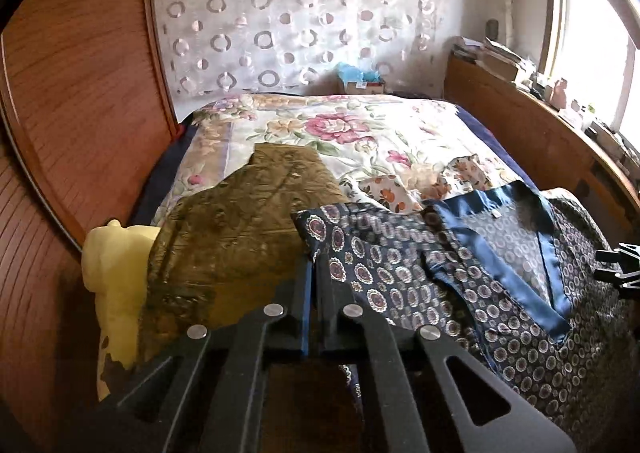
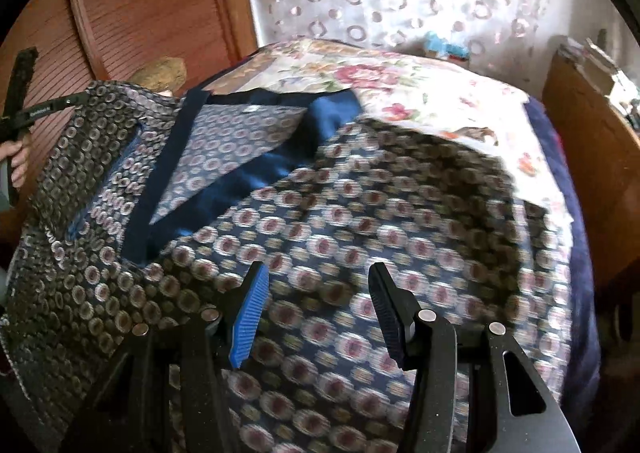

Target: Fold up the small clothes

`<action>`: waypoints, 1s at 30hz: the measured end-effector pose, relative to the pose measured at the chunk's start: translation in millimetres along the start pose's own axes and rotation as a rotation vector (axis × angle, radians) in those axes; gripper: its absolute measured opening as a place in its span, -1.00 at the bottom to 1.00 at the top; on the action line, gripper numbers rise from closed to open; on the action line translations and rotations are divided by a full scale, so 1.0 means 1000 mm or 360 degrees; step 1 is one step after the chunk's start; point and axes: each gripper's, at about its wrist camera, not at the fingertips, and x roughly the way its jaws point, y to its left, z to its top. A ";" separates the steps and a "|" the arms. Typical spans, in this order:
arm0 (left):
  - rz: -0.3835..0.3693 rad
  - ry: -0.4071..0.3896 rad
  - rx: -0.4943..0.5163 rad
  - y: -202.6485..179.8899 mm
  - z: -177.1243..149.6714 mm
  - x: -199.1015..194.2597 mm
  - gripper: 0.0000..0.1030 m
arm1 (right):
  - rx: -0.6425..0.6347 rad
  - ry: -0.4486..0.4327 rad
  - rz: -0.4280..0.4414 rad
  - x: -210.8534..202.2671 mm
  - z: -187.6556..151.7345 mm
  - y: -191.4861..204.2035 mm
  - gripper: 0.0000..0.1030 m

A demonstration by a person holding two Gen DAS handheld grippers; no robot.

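A navy patterned garment (image 1: pixel 472 277) with a plain blue collar band lies spread on the bed. My left gripper (image 1: pixel 314 265) is shut on the garment's left corner, at the near left edge. In the right wrist view the same garment (image 2: pixel 340 221) fills the foreground, its blue band (image 2: pixel 256 173) running across the middle. My right gripper (image 2: pixel 316 289) is open and empty just above the cloth, its blue pad (image 2: pixel 250 317) on the left. The left gripper (image 2: pixel 24 113) and the hand holding it show at the far left.
A floral bedspread (image 1: pixel 360 141) covers the bed. An olive-brown garment (image 1: pixel 240 229) lies left of the navy one, with a yellow cloth (image 1: pixel 116 273) beside it. Wooden wardrobe doors (image 1: pixel 80 93) stand left; a wooden headboard shelf (image 1: pixel 540 125) with clutter stands right.
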 end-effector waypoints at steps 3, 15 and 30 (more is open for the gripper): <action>0.0014 0.0006 0.0013 0.002 -0.002 0.003 -0.96 | 0.0034 -0.0037 -0.0058 -0.014 -0.007 -0.012 0.05; 0.0018 -0.0139 0.0025 -0.013 -0.008 -0.033 -0.13 | 0.0213 -0.0145 -0.0205 -0.065 -0.043 -0.030 0.05; -0.0293 -0.0094 0.0236 -0.119 -0.033 -0.027 0.52 | 0.0422 -0.0137 -0.0357 -0.114 -0.114 -0.063 0.05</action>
